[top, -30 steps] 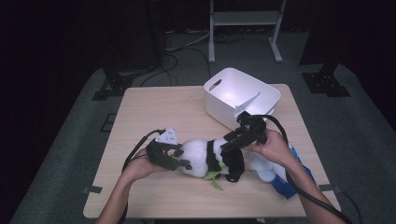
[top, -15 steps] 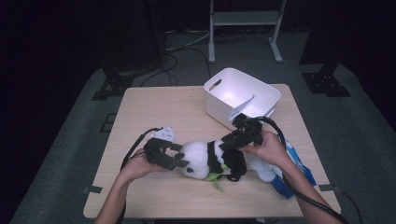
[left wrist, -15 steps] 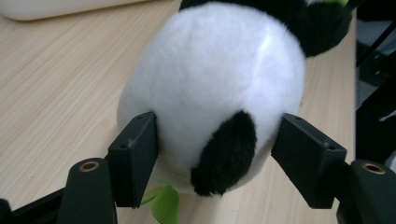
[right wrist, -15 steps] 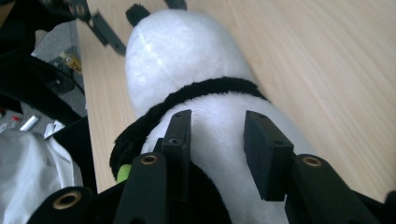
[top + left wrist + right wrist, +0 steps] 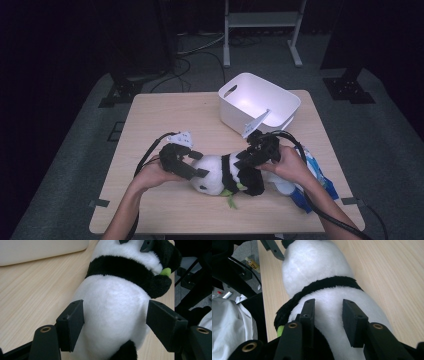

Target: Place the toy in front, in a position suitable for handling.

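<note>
On a wooden table [image 5: 165, 115] near a white bin [image 5: 260, 104], a toy panda [image 5: 220, 172] lying flat. Left gripper [image 5: 197, 165] astride its white head, jaws lately widening, pads seemingly just off the fur. Right gripper [image 5: 245, 160] pinching its back, jaws lately narrowing.

Left gripper [image 5: 192, 167]: held low at the panda's [image 5: 220, 172] head end, jaws set either side of the white plush, just opened further, the right pad standing clear.
Right gripper [image 5: 247, 165]: laid over the panda's body, jaws just closed further, pads pressed into the plush.
Forearms: brought in from the near side of the panda.
</note>
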